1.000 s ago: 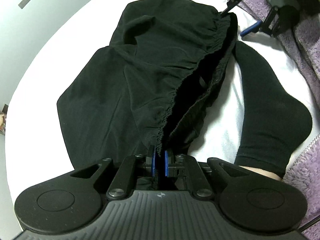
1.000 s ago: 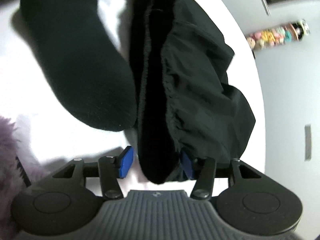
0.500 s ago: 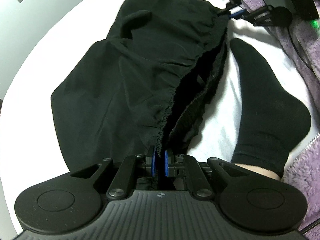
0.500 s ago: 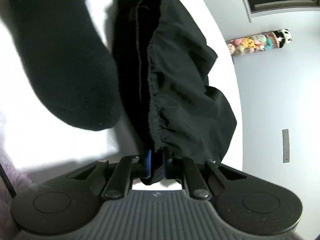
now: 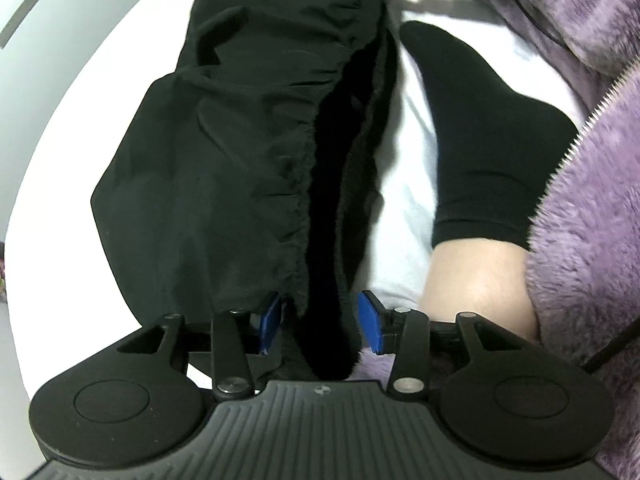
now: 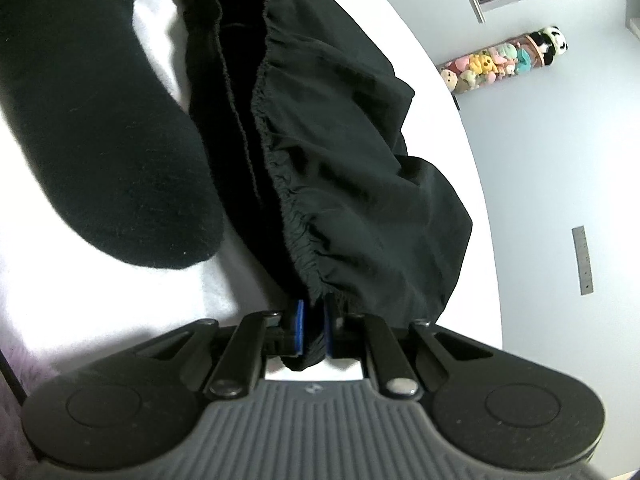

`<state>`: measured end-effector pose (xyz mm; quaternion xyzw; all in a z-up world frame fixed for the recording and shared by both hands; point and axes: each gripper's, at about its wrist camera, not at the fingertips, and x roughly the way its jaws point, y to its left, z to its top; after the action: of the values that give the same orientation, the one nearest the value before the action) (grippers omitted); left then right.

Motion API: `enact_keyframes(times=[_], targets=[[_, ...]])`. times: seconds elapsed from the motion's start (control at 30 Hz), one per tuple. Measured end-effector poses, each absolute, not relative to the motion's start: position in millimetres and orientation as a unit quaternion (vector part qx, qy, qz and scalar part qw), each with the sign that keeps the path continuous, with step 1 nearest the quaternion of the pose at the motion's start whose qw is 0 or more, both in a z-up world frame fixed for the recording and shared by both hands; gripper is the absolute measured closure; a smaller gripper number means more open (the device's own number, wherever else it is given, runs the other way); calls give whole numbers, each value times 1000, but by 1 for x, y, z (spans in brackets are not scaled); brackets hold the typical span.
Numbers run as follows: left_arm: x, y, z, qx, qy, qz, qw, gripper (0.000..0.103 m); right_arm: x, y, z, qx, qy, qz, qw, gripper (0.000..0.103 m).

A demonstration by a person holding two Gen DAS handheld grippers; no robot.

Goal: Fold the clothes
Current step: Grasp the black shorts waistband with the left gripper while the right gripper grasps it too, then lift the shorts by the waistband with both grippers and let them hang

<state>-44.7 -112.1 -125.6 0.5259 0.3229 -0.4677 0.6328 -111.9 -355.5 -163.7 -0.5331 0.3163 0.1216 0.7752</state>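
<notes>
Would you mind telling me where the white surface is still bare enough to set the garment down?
Bare white surface lies between the black garment and the rounded edge. A narrow strip runs between garment and socked foot. Beyond the foot, purple fleece crowds it. The right gripper pinches the waistband; the left gripper is open.

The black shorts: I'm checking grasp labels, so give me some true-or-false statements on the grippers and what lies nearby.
1. The right gripper is shut on the black shorts. True.
2. The left gripper is clamped tight on the waistband. False: its jaws stand apart, with cloth between them.
3. A black sock is beside the shorts. True.
4. The shorts lie on a purple sheet. False: they lie on a white surface.
</notes>
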Motion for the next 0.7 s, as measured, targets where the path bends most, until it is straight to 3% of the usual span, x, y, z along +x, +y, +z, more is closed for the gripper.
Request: enact_keyframes(times=[0.27, 0.33, 0.4, 0.53, 0.57, 0.63, 0.7], targets=[[-50, -129, -142, 572, 312, -431, 624, 60, -107, -361, -157, -497, 328, 115, 795, 93], [-52, -136, -149, 587, 308, -422, 619, 69, -108, -361, -157, -496, 328, 118, 795, 93], [-53, -141, -156, 601, 308, -413, 611, 87, -110, -361, -156, -495, 329, 121, 795, 93], [-47, -138, -154, 588, 314, -398, 630, 95, -116, -361, -156, -498, 326, 131, 793, 90], [-44, -137, -151, 577, 319, -395, 640, 95, -118, -360, -156, -501, 325, 135, 791, 87], [-33, -131, -141, 545, 334, -387, 665, 95, -122, -358, -158, -510, 321, 145, 785, 63], [-21, -126, -130, 507, 351, -385, 686, 96, -125, -353, -161, -522, 316, 157, 777, 56]])
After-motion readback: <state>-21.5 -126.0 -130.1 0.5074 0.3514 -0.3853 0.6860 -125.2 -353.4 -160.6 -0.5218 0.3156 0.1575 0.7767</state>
